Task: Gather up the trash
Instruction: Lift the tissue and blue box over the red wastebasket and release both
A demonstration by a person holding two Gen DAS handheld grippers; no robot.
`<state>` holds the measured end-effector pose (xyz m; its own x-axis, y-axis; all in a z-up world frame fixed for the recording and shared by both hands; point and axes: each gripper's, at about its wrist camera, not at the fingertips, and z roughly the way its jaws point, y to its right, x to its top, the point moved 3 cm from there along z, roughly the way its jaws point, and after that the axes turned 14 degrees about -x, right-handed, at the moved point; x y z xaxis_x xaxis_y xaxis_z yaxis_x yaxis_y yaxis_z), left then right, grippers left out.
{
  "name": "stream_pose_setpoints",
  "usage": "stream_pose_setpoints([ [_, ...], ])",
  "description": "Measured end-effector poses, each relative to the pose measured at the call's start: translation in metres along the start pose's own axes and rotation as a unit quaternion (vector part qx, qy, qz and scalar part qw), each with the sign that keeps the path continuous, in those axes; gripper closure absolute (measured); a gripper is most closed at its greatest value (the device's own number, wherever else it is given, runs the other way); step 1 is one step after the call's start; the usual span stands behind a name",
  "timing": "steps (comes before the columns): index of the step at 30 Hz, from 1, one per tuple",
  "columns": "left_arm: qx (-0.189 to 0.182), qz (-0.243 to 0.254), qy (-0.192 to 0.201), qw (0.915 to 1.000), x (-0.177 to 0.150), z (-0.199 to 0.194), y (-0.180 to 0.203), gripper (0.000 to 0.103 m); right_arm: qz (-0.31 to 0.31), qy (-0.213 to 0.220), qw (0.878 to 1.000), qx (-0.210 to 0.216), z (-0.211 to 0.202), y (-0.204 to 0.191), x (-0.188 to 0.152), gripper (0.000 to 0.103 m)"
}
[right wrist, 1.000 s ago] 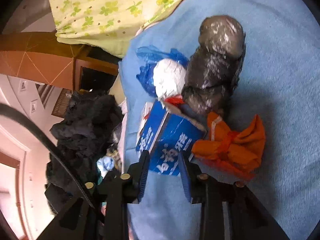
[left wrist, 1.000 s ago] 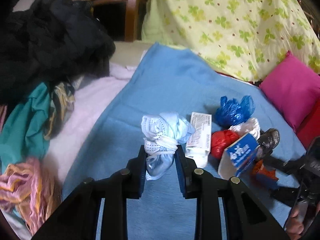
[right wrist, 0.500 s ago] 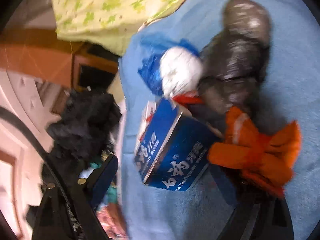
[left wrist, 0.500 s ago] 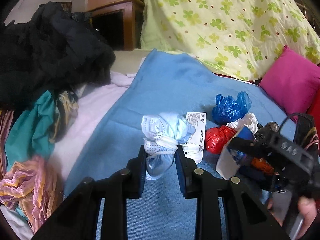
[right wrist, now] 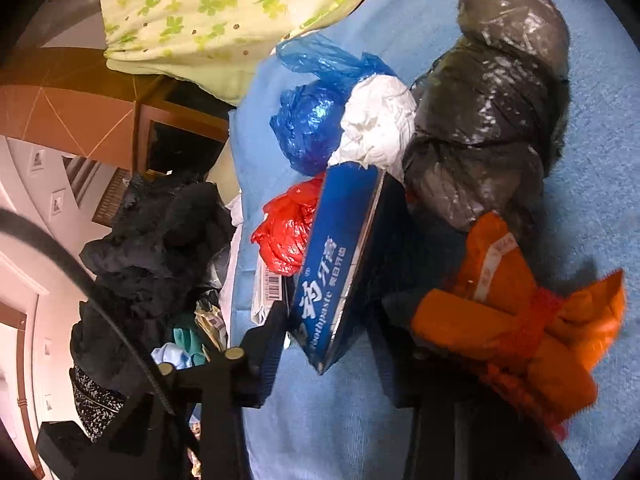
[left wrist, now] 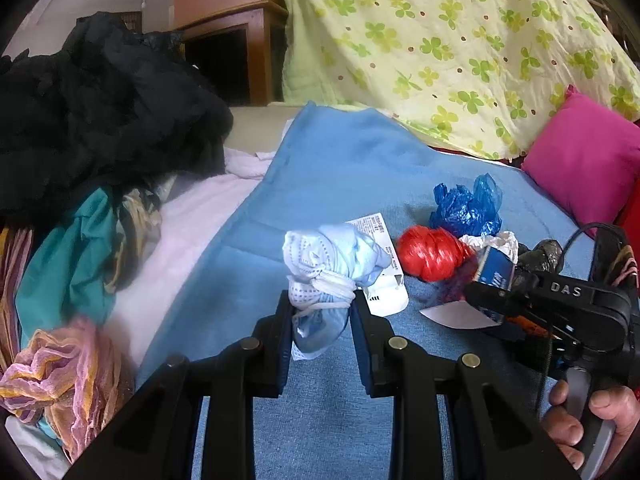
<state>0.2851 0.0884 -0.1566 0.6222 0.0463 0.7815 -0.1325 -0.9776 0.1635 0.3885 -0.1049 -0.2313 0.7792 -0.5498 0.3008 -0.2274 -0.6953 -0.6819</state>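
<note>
My left gripper [left wrist: 322, 316] is shut on a knotted bundle of pale blue face masks [left wrist: 328, 268] and holds it above the blue blanket [left wrist: 344, 168]. My right gripper [right wrist: 340, 344] is open, its fingers either side of a blue toothpaste box [right wrist: 336, 264] that stands on edge; the box also shows in the left wrist view [left wrist: 494, 272]. Around the box lie a red bag [right wrist: 286, 232], a blue bag [right wrist: 312, 120], a white wad [right wrist: 376, 124], a black bag [right wrist: 488, 100] and an orange wrapper bundle [right wrist: 516, 328]. A white printed packet [left wrist: 384, 276] lies behind the masks.
A pile of black and coloured clothes [left wrist: 80, 140] lies at the left of the bed. A pink pillow [left wrist: 584, 160] and a green-patterned quilt [left wrist: 460, 40] are at the back right. A wooden cabinet [left wrist: 236, 52] stands behind.
My right gripper has opened and moved in around the toothpaste box, which now stands more on edge. My left gripper still holds the mask bundle, a little higher.
</note>
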Motion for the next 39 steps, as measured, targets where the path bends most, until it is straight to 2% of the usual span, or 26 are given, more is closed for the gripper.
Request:
stream_pose_setpoints([
  [5, -0.001, -0.001, 0.009, 1.0000, 0.002, -0.005, 0.002, 0.074, -0.008, 0.006, 1.000, 0.000, -0.013, 0.003, -0.002, 0.061],
  [9, -0.009, 0.006, 0.017, 0.9998, 0.005, -0.009, 0.006, 0.074, -0.024, -0.005, 0.999, 0.031, -0.036, 0.000, -0.006, 0.061],
  [14, -0.038, 0.012, 0.038, 0.9985, 0.007, -0.025, 0.018, 0.074, -0.065, 0.013, 0.996, 0.055, -0.077, -0.006, -0.016, 0.061],
  [16, -0.047, 0.019, 0.041, 0.9979, 0.004, -0.030, 0.028, 0.074, -0.084, 0.030, 0.995, 0.053, -0.099, -0.006, -0.018, 0.061],
  [19, -0.066, 0.028, 0.040, 0.9966, -0.003, -0.036, 0.044, 0.074, -0.133, 0.079, 0.987, 0.034, -0.139, -0.008, -0.022, 0.061],
  [22, -0.095, 0.042, 0.034, 0.9940, -0.014, -0.043, 0.070, 0.074, -0.187, 0.144, 0.972, 0.007, -0.185, -0.006, -0.028, 0.061],
  [26, -0.152, 0.048, 0.019, 0.9870, -0.026, -0.051, 0.108, 0.074, -0.220, 0.221, 0.950, -0.021, -0.240, 0.005, -0.037, 0.061],
  [28, -0.194, 0.052, 0.007, 0.9796, -0.030, -0.056, 0.136, 0.074, -0.223, 0.258, 0.939, -0.035, -0.268, 0.017, -0.042, 0.061],
  [32, -0.250, 0.080, -0.005, 0.9649, -0.029, -0.068, 0.192, 0.074, -0.207, 0.313, 0.925, -0.068, -0.317, 0.051, -0.056, 0.060],
  [39, -0.341, 0.168, -0.009, 0.9250, -0.016, -0.103, 0.312, 0.073, -0.145, 0.393, 0.902, -0.106, -0.393, 0.119, -0.071, 0.058],
])
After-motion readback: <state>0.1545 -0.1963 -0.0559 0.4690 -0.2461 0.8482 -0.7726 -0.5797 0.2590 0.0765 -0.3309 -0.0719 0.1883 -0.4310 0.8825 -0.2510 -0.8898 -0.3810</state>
